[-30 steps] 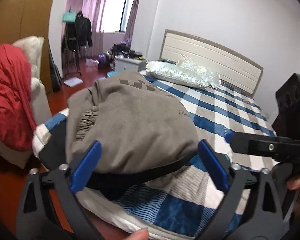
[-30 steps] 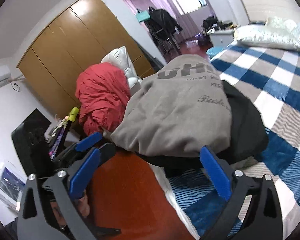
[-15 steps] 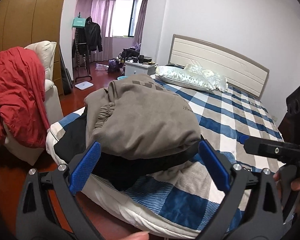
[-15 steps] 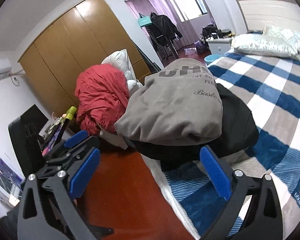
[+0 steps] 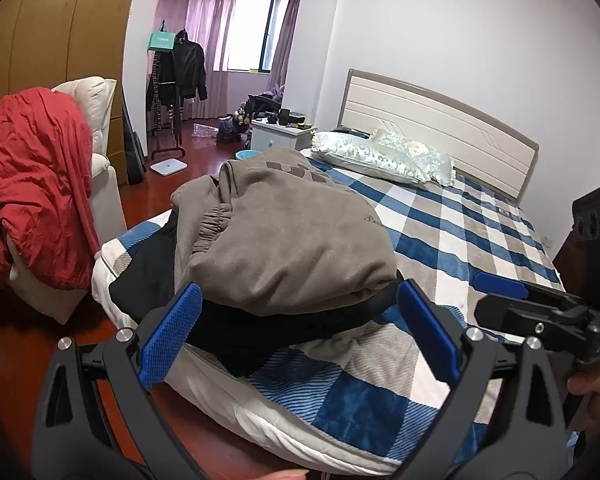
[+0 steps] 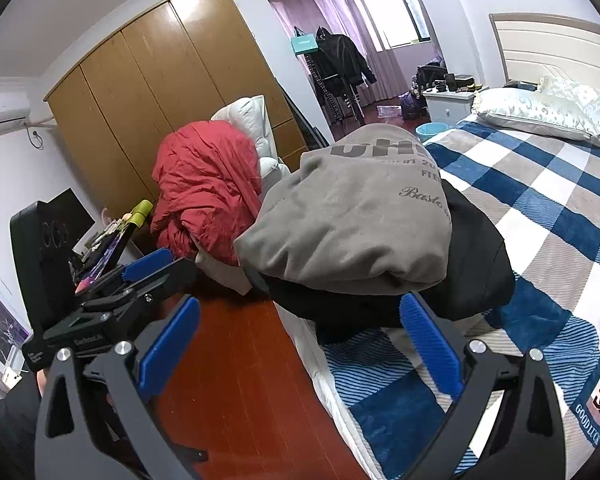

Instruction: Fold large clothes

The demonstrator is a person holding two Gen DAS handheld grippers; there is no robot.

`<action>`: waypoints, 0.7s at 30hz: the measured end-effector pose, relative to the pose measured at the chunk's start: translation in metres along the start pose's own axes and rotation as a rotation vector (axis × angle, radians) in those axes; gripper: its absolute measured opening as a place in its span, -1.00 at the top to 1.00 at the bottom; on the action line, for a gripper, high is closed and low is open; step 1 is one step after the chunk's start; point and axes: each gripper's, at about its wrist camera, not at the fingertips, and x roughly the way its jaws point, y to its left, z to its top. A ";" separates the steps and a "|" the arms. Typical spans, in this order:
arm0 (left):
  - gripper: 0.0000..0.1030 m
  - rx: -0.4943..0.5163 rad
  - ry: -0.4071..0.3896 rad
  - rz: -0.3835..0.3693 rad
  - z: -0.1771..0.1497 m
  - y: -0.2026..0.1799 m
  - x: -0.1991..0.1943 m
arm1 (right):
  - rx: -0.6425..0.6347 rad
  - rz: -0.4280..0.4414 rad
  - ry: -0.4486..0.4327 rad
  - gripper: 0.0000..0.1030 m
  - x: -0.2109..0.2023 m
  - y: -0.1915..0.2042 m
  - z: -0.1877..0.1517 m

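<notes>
Both sets of jaws stand spread wide and empty: the left gripper and the right gripper hang clear of the bed's near corner, touching no cloth. Just beyond them the grey sweatshirt lies bundled on top of a black garment, both piled at the corner of the bed, with the black cloth close to the mattress edge.

The pile looks folded already, so the step in hand is probably to leave it and fetch another piece. The red garment heaped over the white armchair beside the bed seems the likely candidate. To do it well, grip a seam or edge, not the bulk, and lift it clear without dragging across the stack.
</notes>
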 end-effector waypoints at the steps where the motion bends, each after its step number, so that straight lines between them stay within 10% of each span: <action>1: -0.86 0.000 -0.001 0.000 0.000 0.000 0.000 | 0.000 0.002 0.000 -0.90 0.000 0.000 0.000; 21: -0.86 0.001 0.003 -0.001 0.008 0.000 0.006 | -0.005 -0.001 -0.011 -0.90 -0.002 -0.001 0.001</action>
